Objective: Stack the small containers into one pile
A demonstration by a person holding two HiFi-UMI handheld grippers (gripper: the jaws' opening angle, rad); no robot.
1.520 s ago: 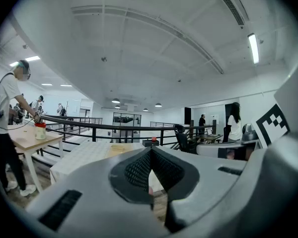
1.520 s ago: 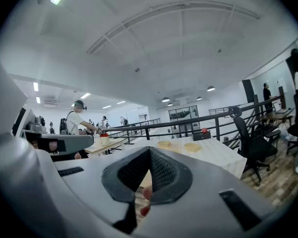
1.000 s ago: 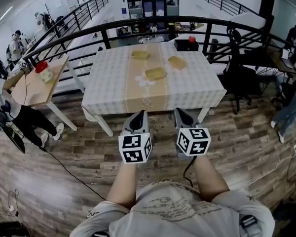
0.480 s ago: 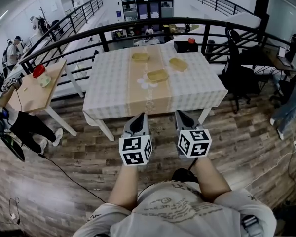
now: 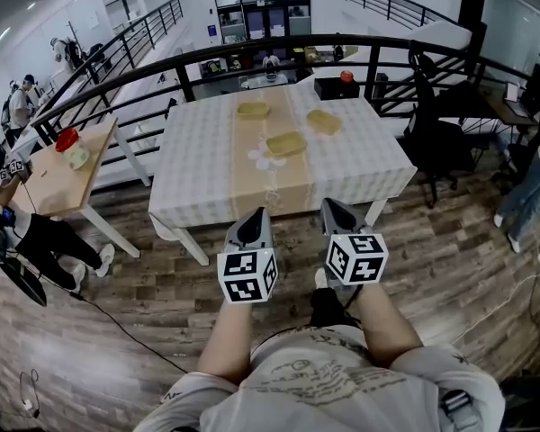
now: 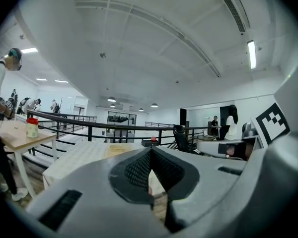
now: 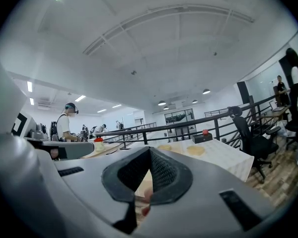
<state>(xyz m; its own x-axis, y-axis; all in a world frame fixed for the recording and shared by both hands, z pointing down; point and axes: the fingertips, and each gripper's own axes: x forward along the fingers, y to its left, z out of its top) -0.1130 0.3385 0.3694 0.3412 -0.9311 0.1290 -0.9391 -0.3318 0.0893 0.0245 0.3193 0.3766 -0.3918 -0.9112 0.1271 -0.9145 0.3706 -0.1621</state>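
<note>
Seen from my head camera, I hold both grippers low in front of me, well short of the table, with a strip of wood floor between us. The left gripper has its jaws pressed together with nothing between them. The right gripper is closed and empty too (its own camera shows the pads meeting at the tip).

Three shallow yellowish containers lie apart on the table. The far container sits on the tan runner close to the far edge. The middle container sits on the runner's right border, about halfway across. The right container lies on the checked cloth between the runner and the far right corner.

I judge them thin-walled, light and a little flexible, likely to skate on the cloth if nudged. I would pinch one side wall over the rim, gently, rather than squeeze across the body.

The near half of the table is bare, which leaves room to build the pile there. A black railing runs just behind the far edge. A black box sits by the far right corner, and an office chair stands off the right edge, so I would keep my reaches short of the far edge
</note>
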